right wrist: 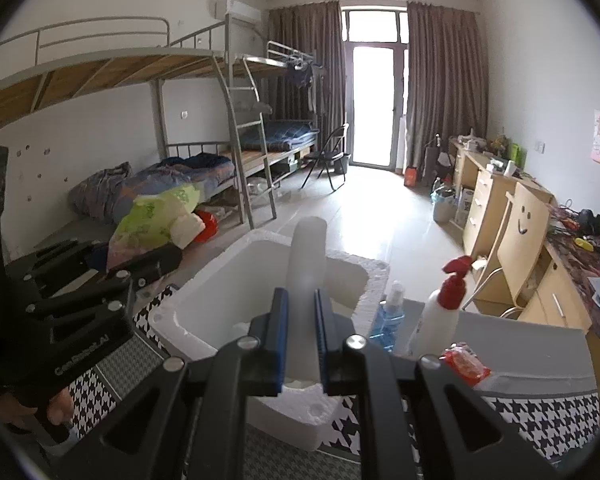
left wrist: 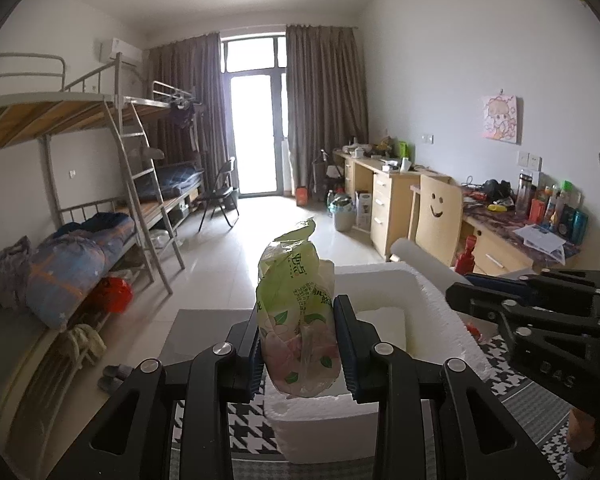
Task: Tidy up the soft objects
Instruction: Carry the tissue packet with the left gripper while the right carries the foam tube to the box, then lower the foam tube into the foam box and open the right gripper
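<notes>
Left gripper (left wrist: 297, 354) clamped on a green-and-pink plastic pack of tissues (left wrist: 296, 320), sticking up between the pads, right above the near wall of a white foam box (left wrist: 420, 292). Right gripper (right wrist: 301, 340) pinched tight on a white foam roll (right wrist: 306, 264), poking forward over the same box. Just right of it: blue bottle (right wrist: 388, 316), white spray bottle with red trigger (right wrist: 444, 304), red packet (right wrist: 466, 362), all on a houndstooth cloth (right wrist: 540, 416).

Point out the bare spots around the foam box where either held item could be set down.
Inside the foam box, the white floor bordered by its walls is mostly bare. The grey mat left of the box is bare. Right of the box is crowded: blue bottle, spray bottle, red packet.
</notes>
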Motion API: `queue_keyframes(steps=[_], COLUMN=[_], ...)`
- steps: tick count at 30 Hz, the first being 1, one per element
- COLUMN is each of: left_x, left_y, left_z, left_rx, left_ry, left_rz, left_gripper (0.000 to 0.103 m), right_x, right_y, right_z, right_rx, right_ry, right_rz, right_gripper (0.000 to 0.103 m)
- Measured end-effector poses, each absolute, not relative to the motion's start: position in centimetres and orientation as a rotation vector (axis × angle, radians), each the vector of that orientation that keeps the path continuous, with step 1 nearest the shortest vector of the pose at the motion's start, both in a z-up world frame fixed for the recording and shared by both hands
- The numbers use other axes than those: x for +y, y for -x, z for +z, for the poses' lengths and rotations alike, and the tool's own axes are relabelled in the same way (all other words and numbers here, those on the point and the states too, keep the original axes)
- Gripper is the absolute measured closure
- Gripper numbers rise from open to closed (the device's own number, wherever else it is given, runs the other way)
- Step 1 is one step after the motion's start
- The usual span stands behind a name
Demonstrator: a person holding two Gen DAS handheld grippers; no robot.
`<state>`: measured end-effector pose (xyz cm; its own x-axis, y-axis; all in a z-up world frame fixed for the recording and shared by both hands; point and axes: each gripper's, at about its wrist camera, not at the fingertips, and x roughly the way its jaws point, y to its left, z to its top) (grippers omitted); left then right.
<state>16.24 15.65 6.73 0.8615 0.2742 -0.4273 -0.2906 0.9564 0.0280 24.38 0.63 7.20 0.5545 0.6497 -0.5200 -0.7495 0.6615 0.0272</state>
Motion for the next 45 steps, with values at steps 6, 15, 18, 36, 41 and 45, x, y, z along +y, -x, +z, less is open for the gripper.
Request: queue_keyframes(steps=[6,15,18,36,41,45], left_x=[16.4,17.1,17.3,18.1,17.7,17.3], left_y=[-15.9,-15.7,-15.6,-15.6,-16.0,-16.3], left_z=[6.6,6.4,6.2,6.0,6.1,6.2], left_rx=[0.446,0.446,0.452,0.460,0.464,0.463], left_ry=[0.045,0.059,0.062,0.067,0.064,0.057], left_rz=[0.326,0.336,0.341,0.342,0.326,0.311], left_gripper=[0.070,0.070,0.070,0.070,0.070,0.070], right_x=[1.7,3.1,3.9,4.4,3.7,3.1], right_y=[-25.4,-26.4,-26.4,-26.4,-26.1,-26.2], right_z=[6.5,5.4,5.1,4.9,5.6,6.1], right_rx=[0.550,0.587,0.593,0.623,0.608,0.596], right_ry=[0.214,0.244,0.255,0.256,0.246,0.232], right_rz=[0.840,0.862,0.873,0.885,0.879,0.868], right_gripper=[0.087,0.087,0.087,0.030,0.030,0.026])
